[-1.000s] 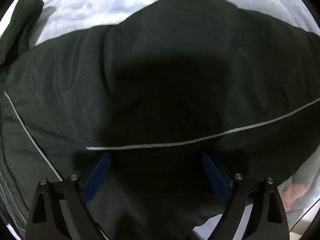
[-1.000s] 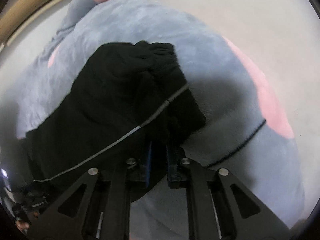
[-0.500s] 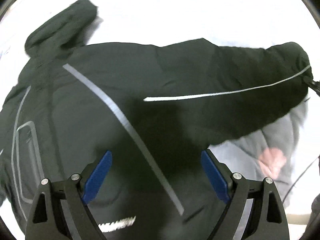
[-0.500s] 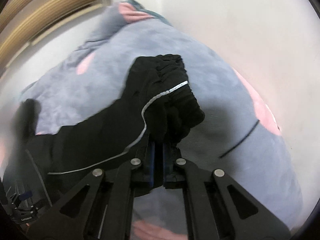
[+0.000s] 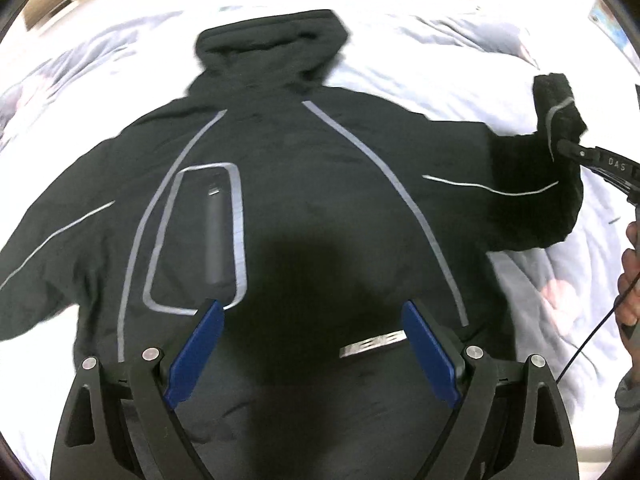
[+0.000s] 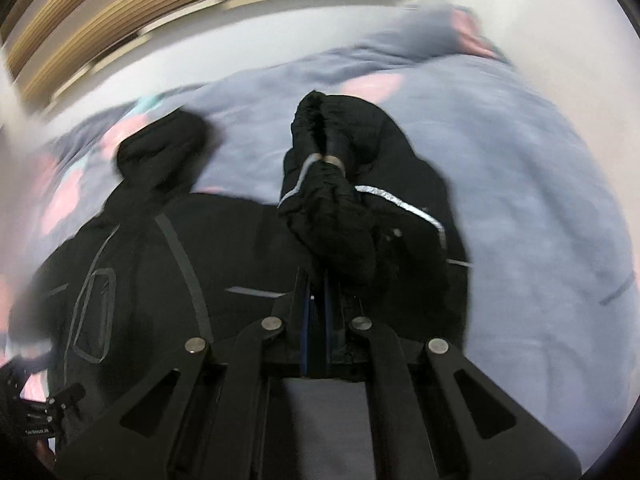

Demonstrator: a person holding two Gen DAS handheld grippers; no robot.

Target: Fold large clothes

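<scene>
A black hooded jacket (image 5: 304, 200) with grey reflective stripes lies front up on a grey-blue blanket (image 5: 432, 64), hood (image 5: 272, 44) at the far side. My left gripper (image 5: 312, 344) is open and empty, hovering over the jacket's lower middle. My right gripper (image 6: 316, 280) is shut on the jacket's sleeve cuff (image 6: 332, 200) and holds it lifted above the blanket. In the left wrist view the same cuff (image 5: 560, 108) is at the far right, pinched by the right gripper (image 5: 568, 148).
The blanket (image 6: 520, 200) has pink patches and covers a bed. A wooden slatted headboard (image 6: 160, 4) and a pale wall are behind it. The jacket's other sleeve (image 5: 48, 248) stretches left. A thin black cable (image 5: 588, 340) hangs by the person's hand at the right.
The left gripper has risen and pulled back, so the whole jacket front now shows. The right gripper has swung the held cuff up and toward the jacket body.
</scene>
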